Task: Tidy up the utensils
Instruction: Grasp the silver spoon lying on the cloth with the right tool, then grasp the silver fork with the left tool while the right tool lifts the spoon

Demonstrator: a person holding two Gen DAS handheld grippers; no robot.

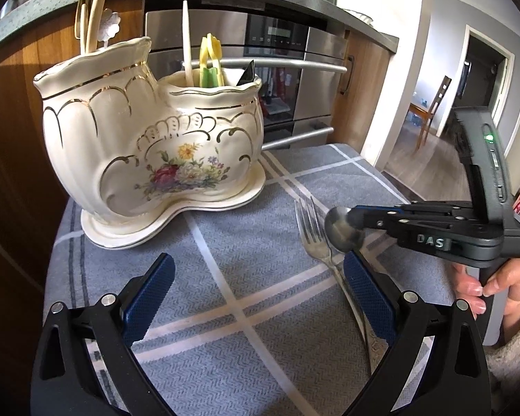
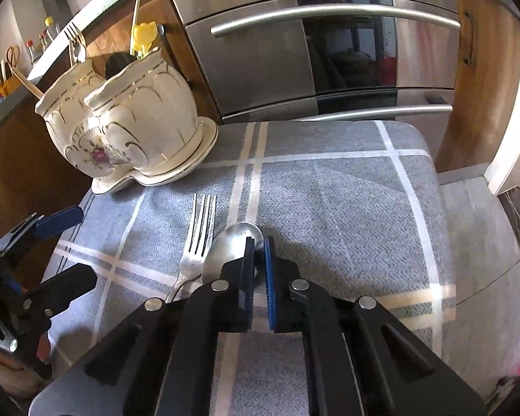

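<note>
left tongs (image 1: 258, 277) spread wide above the near edge of the cloth-covered worktop (image 2: 346, 190) | right tongs (image 2: 258, 242) pinching spoon (image 2: 230, 248), bowl lifted clear of the cloth | fork (image 2: 197, 235) flat just beside it, mid-worktop | ceramic utensil holder (image 1: 149, 145) at the far left corner

The only lettering I can read is "DAS", in pale capitals on the black right gripper (image 1: 345, 223) as my left wrist camera sees it. The stainless steel oven's display (image 1: 277, 32) stays illegible to me.
</note>
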